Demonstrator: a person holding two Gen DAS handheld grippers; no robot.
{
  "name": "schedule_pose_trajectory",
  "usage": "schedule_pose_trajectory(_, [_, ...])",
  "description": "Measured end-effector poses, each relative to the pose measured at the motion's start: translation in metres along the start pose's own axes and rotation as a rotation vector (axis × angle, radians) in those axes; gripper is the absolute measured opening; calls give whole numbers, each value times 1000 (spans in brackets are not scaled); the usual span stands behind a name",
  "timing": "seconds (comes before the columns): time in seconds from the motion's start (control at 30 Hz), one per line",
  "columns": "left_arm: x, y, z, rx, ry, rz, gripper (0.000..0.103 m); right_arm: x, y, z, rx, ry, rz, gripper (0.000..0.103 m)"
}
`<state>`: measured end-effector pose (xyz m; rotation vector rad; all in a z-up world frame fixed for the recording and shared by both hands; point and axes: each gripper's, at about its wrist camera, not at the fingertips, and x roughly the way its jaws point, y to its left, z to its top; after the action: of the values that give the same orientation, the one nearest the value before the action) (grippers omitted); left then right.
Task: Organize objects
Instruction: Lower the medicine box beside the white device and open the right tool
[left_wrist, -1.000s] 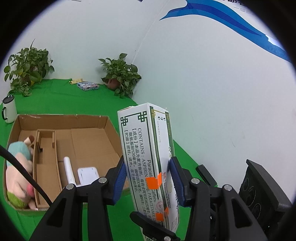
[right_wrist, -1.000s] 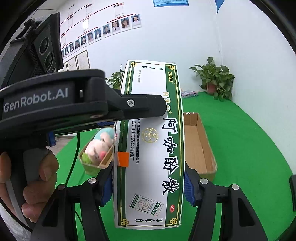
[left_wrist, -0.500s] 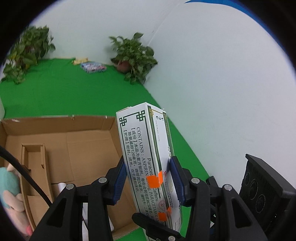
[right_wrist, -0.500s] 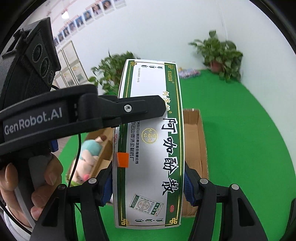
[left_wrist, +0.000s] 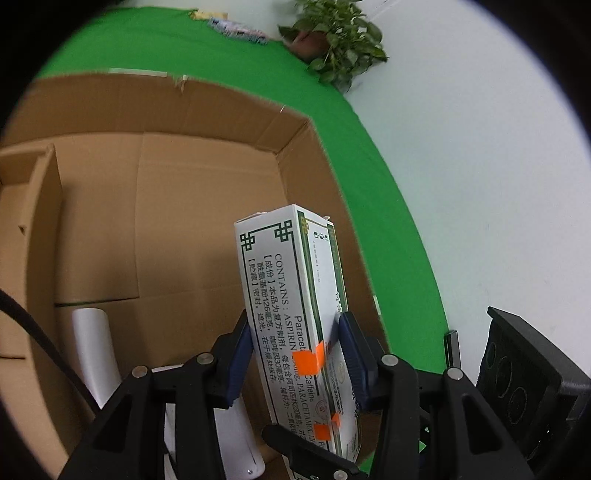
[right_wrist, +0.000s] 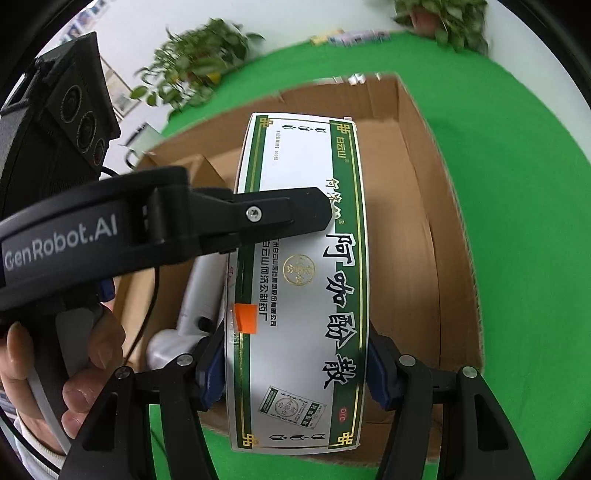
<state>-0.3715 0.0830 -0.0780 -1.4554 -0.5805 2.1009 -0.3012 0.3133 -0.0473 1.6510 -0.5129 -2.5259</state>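
I grip the medicine box (right_wrist: 303, 280) in both hand-held grippers, left (left_wrist: 295, 354) and right (right_wrist: 295, 365), above the cardboard box (left_wrist: 207, 184); next I lower and release

Much of the cardboard box (left_wrist: 207, 122) and its contents lies hidden behind the medicine carton (left_wrist: 295, 314) and the tools

The medicine carton's lower end runs behind the left gripper (left_wrist: 295, 354) in the left wrist view, its far face unseen; the white cylinder (left_wrist: 94, 350) is covered low down by the black gripper frame; in the right wrist view the left gripper's arm crosses the carton's face (right_wrist: 306, 229), masking part of the print; the white item (right_wrist: 199, 295) beside it is mostly concealed; the potted plants (right_wrist: 195, 62) are motion-blurred; the small packets (right_wrist: 351, 37) on the green cloth are too small to read.
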Motion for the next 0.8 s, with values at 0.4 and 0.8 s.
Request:
schedule_pose_trajectory(0.4, [29,21,-5,-42,81,46,52,42,-4,-7,-1,66,-47,60])
schedule_pose_trajectory(0.8, [-62,6,-31,113,-68,170,53,37,5,-11,20,75,-51,69])
